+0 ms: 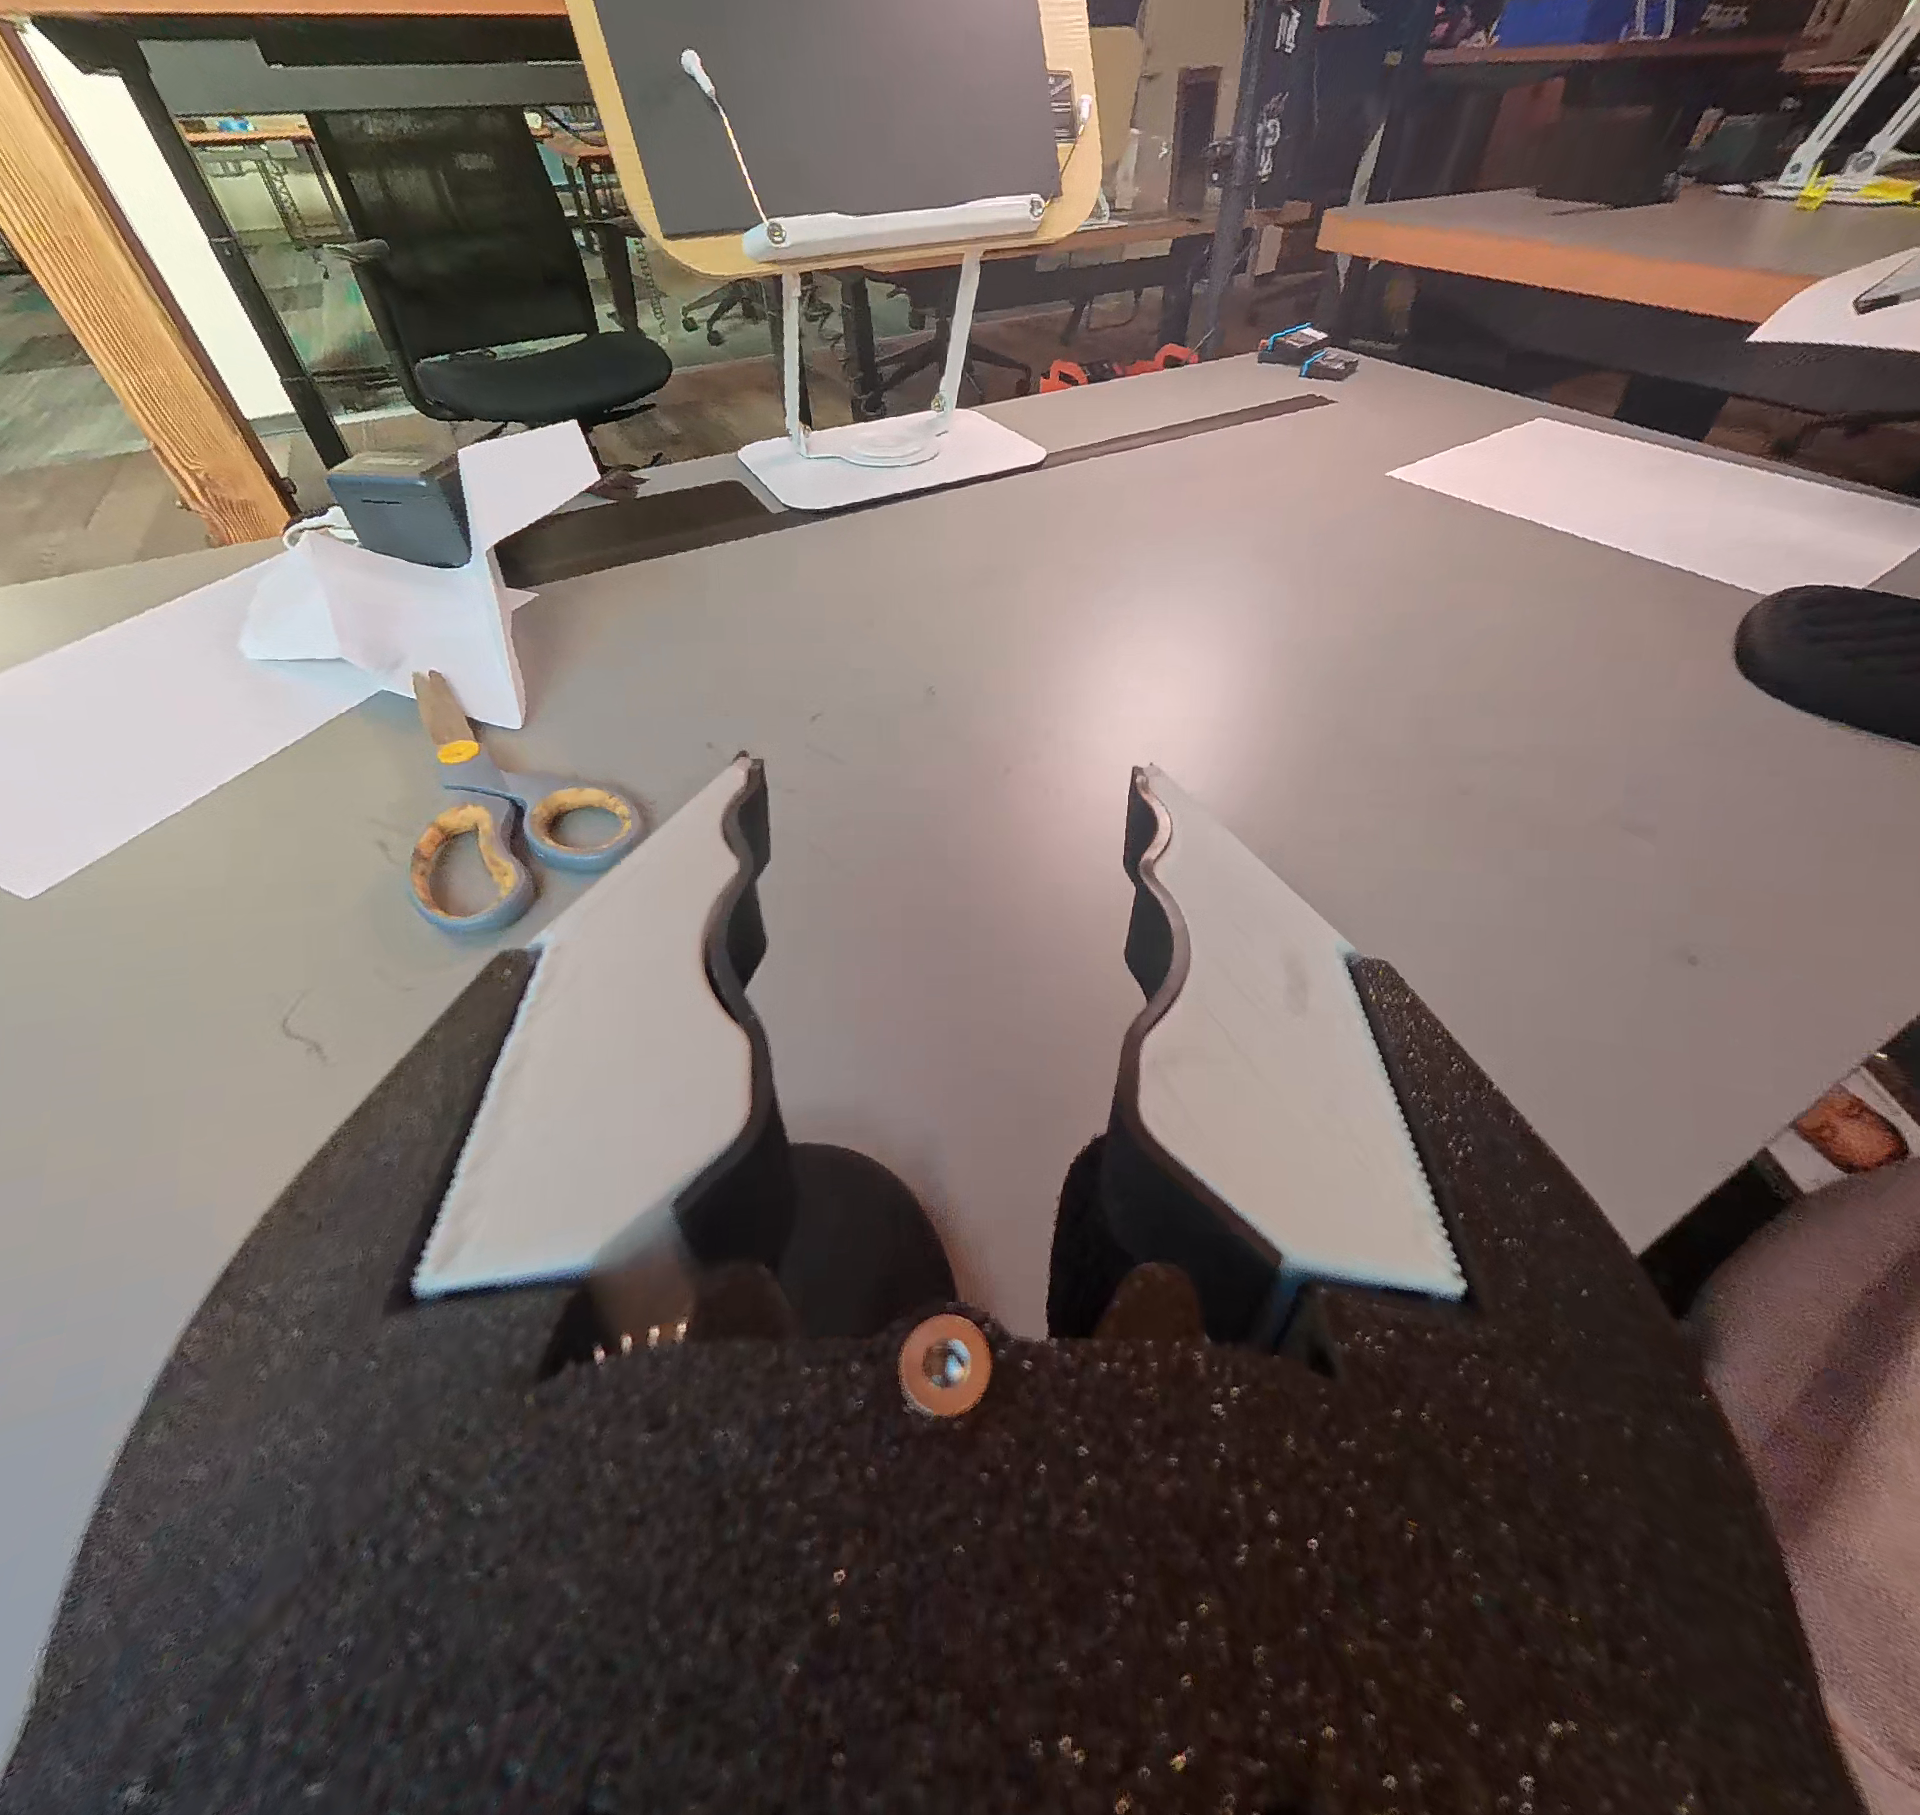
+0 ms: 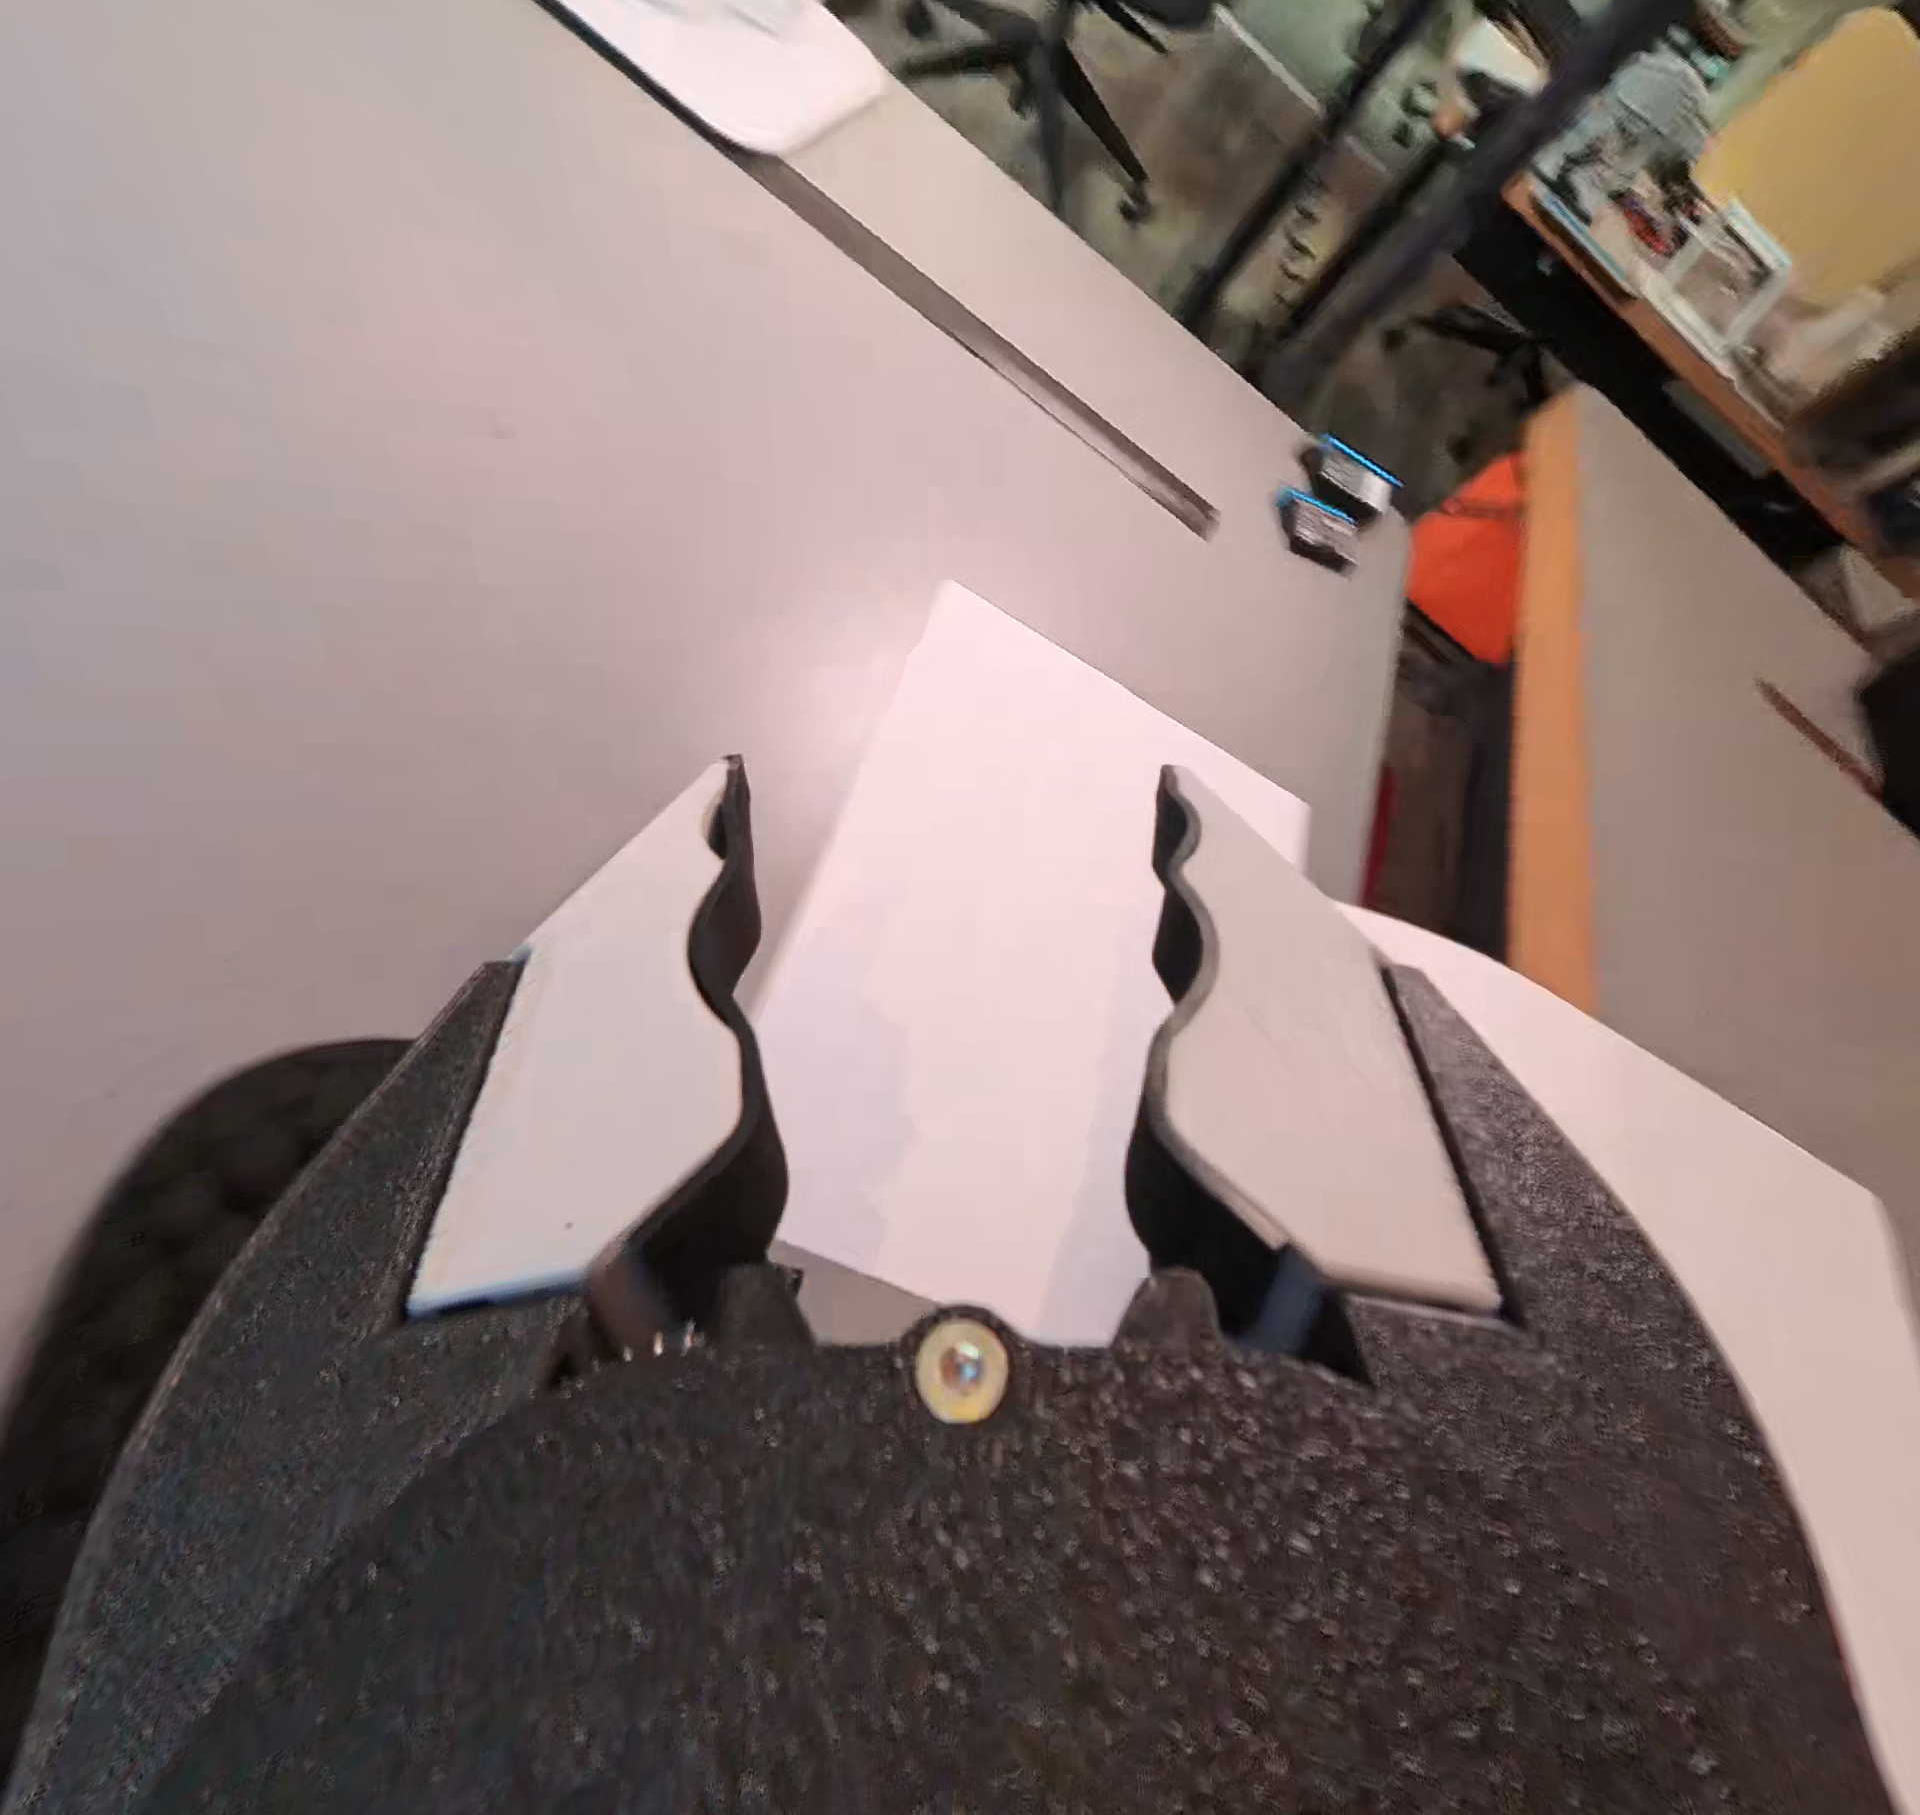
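My left gripper [image 1: 943, 773] is open and empty above the bare grey table [image 1: 1039, 643]. Blue-handled scissors [image 1: 499, 820] lie closed on the table just left of its left finger. A folded white paper shape [image 1: 416, 602] and a flat white sheet [image 1: 135, 726] lie beyond them at the left. My right gripper [image 2: 948, 773] is open and empty, tilted, over a white paper sheet [image 2: 966, 934] on the table [image 2: 364, 415]. That sheet also shows in the left wrist view [image 1: 1662, 508] at the far right.
A tablet stand [image 1: 883, 456] with a dark board [image 1: 821, 51] stands at the table's far edge; its base [image 2: 717, 20] shows in the right wrist view. A small dark box [image 1: 400, 518] sits at left. Small black and blue items [image 1: 1304, 357] [image 2: 1340, 508] lie far right. A black pad [image 1: 1839, 653] is at right. Left tips to right tips: about 55 cm.
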